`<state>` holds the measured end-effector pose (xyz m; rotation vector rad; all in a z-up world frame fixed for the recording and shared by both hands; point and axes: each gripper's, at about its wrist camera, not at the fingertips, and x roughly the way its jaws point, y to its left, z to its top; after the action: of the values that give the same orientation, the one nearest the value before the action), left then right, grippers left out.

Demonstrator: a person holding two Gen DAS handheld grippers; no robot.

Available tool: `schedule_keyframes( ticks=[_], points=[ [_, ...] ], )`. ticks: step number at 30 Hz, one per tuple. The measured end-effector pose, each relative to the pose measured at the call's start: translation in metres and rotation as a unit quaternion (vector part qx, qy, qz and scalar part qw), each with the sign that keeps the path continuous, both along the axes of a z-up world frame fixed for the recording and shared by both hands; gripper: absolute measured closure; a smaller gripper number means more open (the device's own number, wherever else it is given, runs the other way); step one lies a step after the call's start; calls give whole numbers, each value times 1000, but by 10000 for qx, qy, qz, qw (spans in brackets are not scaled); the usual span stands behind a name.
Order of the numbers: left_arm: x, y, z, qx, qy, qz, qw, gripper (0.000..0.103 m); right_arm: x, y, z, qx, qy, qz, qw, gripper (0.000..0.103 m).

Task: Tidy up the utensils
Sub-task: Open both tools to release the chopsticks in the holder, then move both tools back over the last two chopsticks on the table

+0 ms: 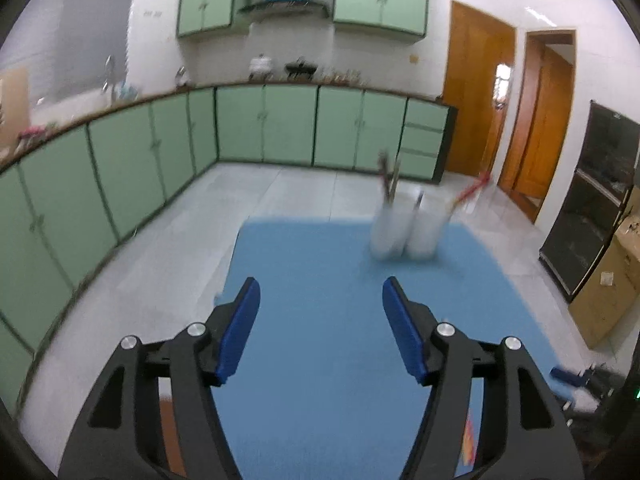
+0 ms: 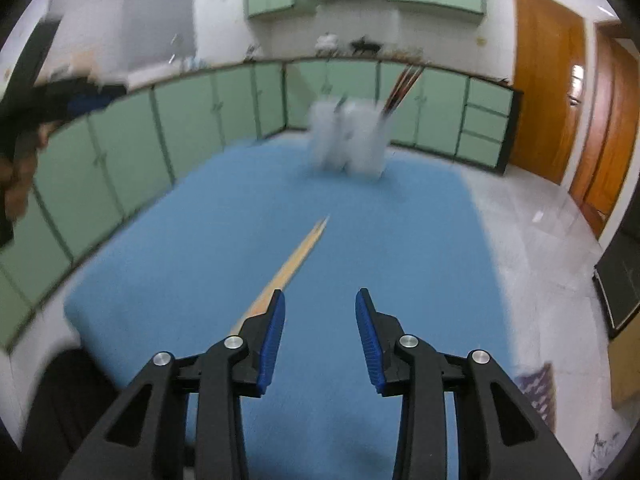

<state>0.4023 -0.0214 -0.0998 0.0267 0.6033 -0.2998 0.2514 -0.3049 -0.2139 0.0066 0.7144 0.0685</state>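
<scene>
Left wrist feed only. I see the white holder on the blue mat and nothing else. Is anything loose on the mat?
Observer: Yes. A pair of pale wooden chopsticks lies flat on the blue mat, tips toward the white utensil holder.
Operator: Right jaws on them?
Observer: No. The right gripper has its jaws open with nothing between them. The chopsticks run past the outside of the finger on the picture's left.
Operator: Holder contents from that side?
Observer: Dark red-brown sticks lean out of its right side. Blur hides the rest.
</scene>
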Motion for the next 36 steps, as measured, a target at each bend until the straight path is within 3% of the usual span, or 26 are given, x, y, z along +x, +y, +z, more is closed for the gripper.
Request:
schedule_keyframes(
  ticks=[3,9,11,21,30,36],
  points=[
    [-31,20,-40,50,200,177,9996,39,-29,43,-42,-245,54,345,9991,67],
    [-60,31,-82,-68,524,252,9983,39,-30,82,-64,-649,-26,634,9959,61],
    [-67,29,-89,-69,560,201,9982,39,-24,80,-64,-667,-101,570,9961,56],
    [-78,-16,-102,129,564,-328,9978,37,-23,17,-65,-304,66,-209,9993,56],
    [-86,-36,-128,34,880,-428,9952,37,-20,29,-64,-261,-78,208,9994,55],
    [-87,-33,-130,4,887,-346,9955,37,-8,21,-69,-193,-136,95,9997,55]
  ],
)
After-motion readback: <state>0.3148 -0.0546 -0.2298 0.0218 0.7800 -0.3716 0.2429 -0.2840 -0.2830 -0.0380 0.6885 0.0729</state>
